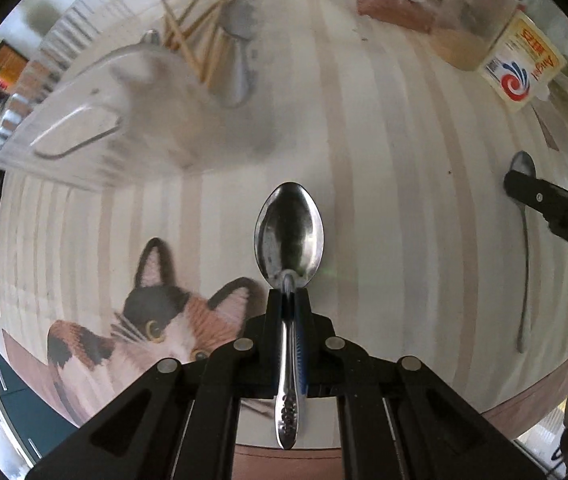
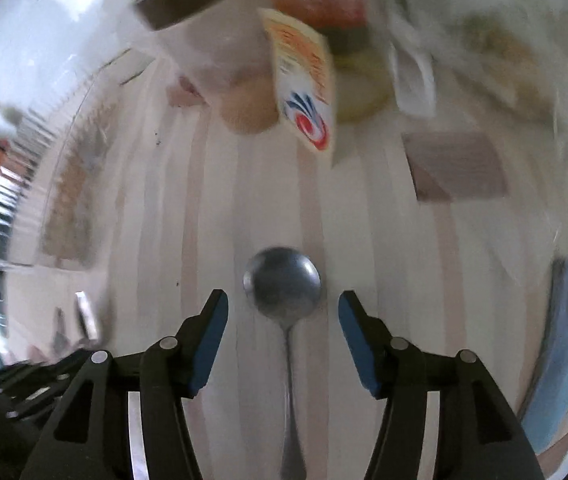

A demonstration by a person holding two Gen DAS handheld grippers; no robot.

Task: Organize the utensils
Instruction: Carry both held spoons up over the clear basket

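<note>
Label: the tilted yellow-and-white packet (image 1: 522, 66) carries a red-and-blue swirl logo and red script I cannot read
Cloth: my view looks down on a striped cream tablecloth (image 1: 384, 200) printed with a calico cat (image 1: 155, 320)
Left tongs: my left gripper (image 1: 288, 294) is clamped tight on the neck of 1 polished steel spoon (image 1: 290, 232), oval bowl forward, embossed handle running back between the black fingers
Right tongs: my right gripper (image 2: 283, 308) stands part open, blue pads (image 2: 213, 344) clear of everything, holding nothing
Second spoon: 1 duller round-bowled spoon (image 2: 281, 282) lies flat on the cloth between those pads, untouched
Holder: a white caddy (image 1: 95, 120) with wooden chopsticks (image 1: 199, 36), blurred
</note>
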